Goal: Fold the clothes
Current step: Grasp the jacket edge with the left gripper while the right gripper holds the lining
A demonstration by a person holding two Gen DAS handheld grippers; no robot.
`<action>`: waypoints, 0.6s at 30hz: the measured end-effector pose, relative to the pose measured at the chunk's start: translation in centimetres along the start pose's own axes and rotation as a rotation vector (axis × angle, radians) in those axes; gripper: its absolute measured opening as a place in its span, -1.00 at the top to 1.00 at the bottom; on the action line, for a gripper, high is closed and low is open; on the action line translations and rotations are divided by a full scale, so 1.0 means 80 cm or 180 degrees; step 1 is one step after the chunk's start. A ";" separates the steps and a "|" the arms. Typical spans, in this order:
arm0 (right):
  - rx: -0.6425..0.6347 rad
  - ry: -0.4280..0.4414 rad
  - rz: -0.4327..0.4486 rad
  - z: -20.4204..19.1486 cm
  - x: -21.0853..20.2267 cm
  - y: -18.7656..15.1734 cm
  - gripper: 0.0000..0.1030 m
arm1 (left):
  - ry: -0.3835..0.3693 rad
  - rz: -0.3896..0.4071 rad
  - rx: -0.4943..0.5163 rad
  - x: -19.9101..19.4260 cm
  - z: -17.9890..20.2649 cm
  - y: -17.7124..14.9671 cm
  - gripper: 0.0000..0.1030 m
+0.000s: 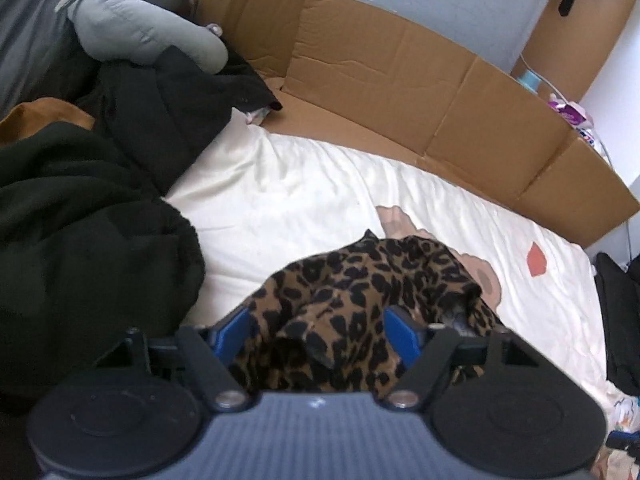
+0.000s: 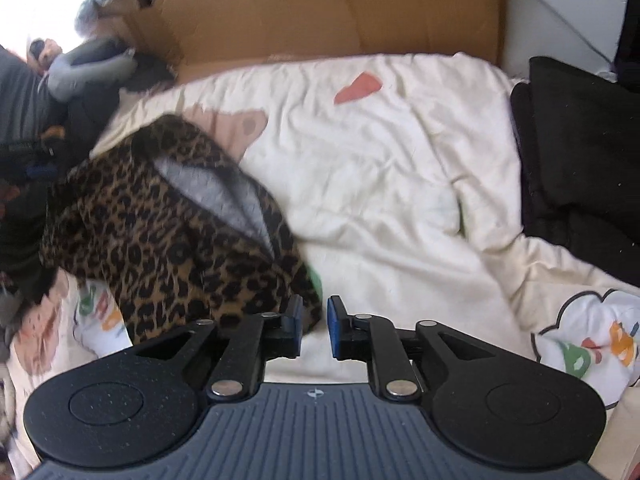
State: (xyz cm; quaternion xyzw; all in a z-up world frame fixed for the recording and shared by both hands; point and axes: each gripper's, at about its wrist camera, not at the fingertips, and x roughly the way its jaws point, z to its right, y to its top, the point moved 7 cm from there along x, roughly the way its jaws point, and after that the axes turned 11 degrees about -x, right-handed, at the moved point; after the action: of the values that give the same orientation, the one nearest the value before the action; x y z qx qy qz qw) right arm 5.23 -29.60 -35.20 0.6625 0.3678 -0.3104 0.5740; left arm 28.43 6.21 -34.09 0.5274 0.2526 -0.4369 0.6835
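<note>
The leopard-print garment (image 1: 360,300) sits bunched on the cream bedsheet (image 1: 304,200), between the left gripper (image 1: 316,332)'s parted jaws, apparently not pinched. The right gripper (image 2: 314,322) is slightly apart, empty, just beside it. No readable writing anywhere.
</note>
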 end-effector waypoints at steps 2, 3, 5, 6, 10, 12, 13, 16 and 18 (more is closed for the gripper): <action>-0.0007 0.0008 0.0046 -0.001 0.003 0.008 0.59 | -0.0013 -0.0005 0.0030 0.006 0.001 0.000 -0.19; -0.0025 0.0014 0.0063 -0.003 0.005 0.012 0.59 | -0.0020 -0.0008 0.0046 0.009 0.001 0.000 -0.16; -0.0065 0.0038 0.0090 -0.009 0.010 0.022 0.59 | -0.0038 -0.0017 0.0081 0.014 0.002 -0.002 -0.12; -0.0077 0.0056 0.0108 -0.012 0.013 0.027 0.58 | -0.0049 -0.0029 0.0098 0.017 0.002 -0.003 -0.11; -0.0148 0.0116 0.0188 -0.024 0.020 0.046 0.23 | -0.0042 -0.0126 0.0131 0.029 -0.001 -0.013 0.02; -0.0190 0.0142 0.0230 -0.030 0.024 0.055 0.12 | -0.0028 -0.0148 0.0110 0.033 -0.004 -0.016 0.15; -0.0202 0.0153 0.0250 -0.033 0.025 0.060 0.11 | -0.0022 -0.0161 0.0102 0.034 -0.006 -0.018 0.27; -0.0212 0.0199 0.0285 -0.040 0.031 0.070 0.11 | -0.0004 -0.0172 0.0044 0.033 -0.010 -0.019 0.69; -0.0243 0.0218 0.0295 -0.047 0.035 0.075 0.10 | -0.0030 -0.0174 0.0008 0.027 -0.010 -0.020 0.76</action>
State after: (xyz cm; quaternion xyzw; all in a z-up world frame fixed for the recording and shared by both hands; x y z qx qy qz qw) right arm 11.75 -25.93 -33.81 0.6667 0.3677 -0.2464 0.5997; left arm 28.20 6.15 -36.87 0.5191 0.2632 -0.4581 0.6718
